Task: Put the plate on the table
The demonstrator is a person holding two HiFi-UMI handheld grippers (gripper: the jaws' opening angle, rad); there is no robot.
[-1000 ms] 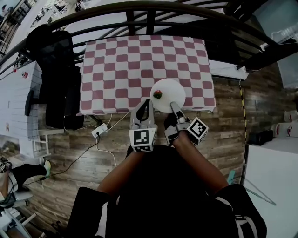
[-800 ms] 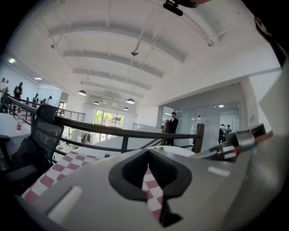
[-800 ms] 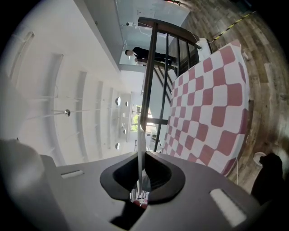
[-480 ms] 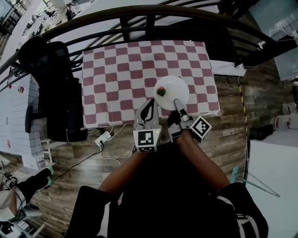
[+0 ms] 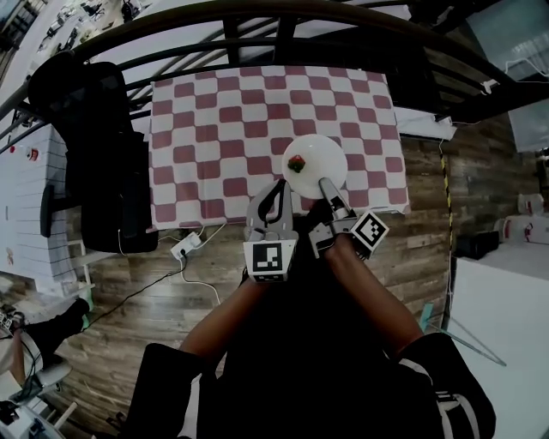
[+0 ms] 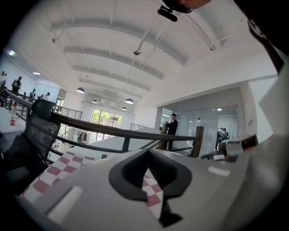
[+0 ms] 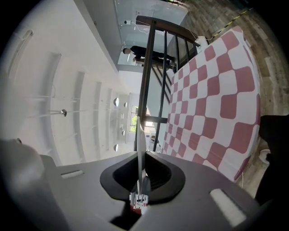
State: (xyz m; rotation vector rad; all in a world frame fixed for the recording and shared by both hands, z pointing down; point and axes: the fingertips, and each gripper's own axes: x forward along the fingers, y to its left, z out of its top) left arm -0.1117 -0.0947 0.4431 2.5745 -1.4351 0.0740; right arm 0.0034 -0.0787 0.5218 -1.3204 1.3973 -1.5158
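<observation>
Plate (image 5: 316, 159) front and centre, white and round, over the near edge of the checked worktop (image 5: 214, 120), a little right of the middle. Right tool (image 5: 326, 184) has it by the near rim, jaws closed tight on the edge. In the right gripper view the plate (image 7: 141, 135) shows as a thin pale sliver, edge-on, running straight up out of the clamped right tool (image 7: 141, 169). Whether it is resting on the cloth or just above it, I can't tell from here. A small red-and-green morsel (image 5: 296, 164) rides on the plate's left side.

Left tool (image 5: 276, 187) is just beside the plate, off its left near edge, apart from it. Its jaws are drawn together with nothing between them; in its own view the left tool (image 6: 146, 173) shows only a slim strip of red-and-white cloth through the gap. Black chair (image 5: 94, 163) stands at the worktop's left end, dark railing (image 5: 257, 26) curves along the far side, and wooden floor (image 5: 412, 249) lies below.
</observation>
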